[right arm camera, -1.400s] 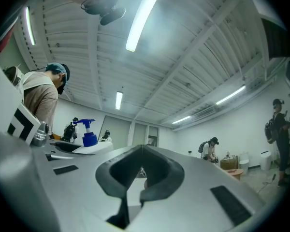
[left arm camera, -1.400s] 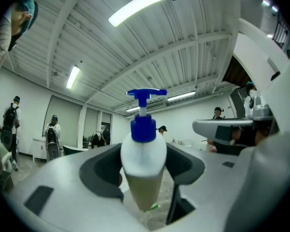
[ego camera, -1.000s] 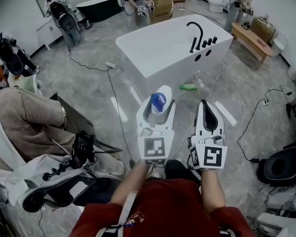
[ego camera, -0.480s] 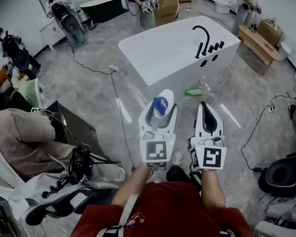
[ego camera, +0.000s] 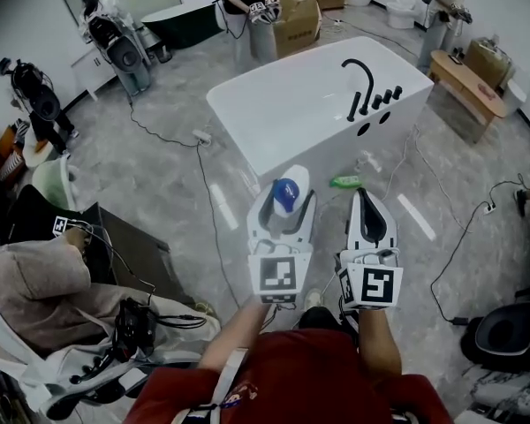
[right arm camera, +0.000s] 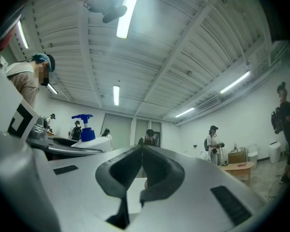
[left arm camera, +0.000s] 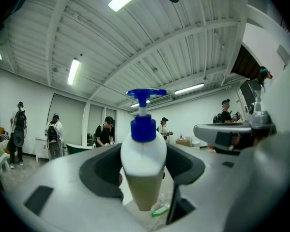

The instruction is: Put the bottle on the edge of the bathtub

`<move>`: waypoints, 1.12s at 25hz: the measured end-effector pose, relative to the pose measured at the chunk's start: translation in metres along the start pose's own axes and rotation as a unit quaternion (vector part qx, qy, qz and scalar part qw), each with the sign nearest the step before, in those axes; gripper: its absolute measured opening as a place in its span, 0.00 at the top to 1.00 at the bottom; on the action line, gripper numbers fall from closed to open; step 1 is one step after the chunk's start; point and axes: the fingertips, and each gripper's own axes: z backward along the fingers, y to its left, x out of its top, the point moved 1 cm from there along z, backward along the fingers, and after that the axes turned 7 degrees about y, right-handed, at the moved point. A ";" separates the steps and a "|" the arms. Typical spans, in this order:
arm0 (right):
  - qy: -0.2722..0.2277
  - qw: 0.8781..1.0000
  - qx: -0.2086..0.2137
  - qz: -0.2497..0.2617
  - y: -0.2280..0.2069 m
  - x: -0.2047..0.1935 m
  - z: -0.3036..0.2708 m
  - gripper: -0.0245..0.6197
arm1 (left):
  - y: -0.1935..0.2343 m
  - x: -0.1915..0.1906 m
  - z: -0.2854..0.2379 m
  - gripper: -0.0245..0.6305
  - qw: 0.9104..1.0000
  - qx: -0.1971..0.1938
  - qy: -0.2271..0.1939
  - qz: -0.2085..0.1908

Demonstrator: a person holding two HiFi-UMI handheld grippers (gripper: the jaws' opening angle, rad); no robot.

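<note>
Left gripper view | bottle (left arm camera: 143,161) upright, clamped in left tool (left arm camera: 143,173) | right tool (right arm camera: 141,170) closed, empty

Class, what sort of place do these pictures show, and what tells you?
Probably a large workshop hall staged with bathroom fittings: a freestanding white bathtub on open floor, cardboard boxes, and cables trailing across it.

The left gripper's (ego camera: 285,208) jaws clasp a white plastic pump bottle with a blue top (ego camera: 291,184) above the grey floor (ego camera: 159,175). Just beside it, the right gripper's (ego camera: 368,203) jaws stand together. Ahead stands a white rectangular bathtub (ego camera: 283,135) with a black curved faucet (ego camera: 360,76).
</note>
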 end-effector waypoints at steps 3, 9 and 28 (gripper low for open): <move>0.001 1.000 0.002 -0.004 -0.022 -0.002 -0.020 0.94 | -0.006 0.006 -0.027 0.55 1.000 0.003 0.000 0.000; 0.002 1.000 0.001 -0.012 -0.068 -0.011 -0.056 0.94 | -0.019 0.014 -0.080 0.55 1.000 0.009 -0.003 -0.003; 0.011 1.000 0.022 -0.016 -0.122 -0.041 -0.129 0.94 | -0.023 0.008 -0.168 0.55 1.000 0.026 -0.001 -0.006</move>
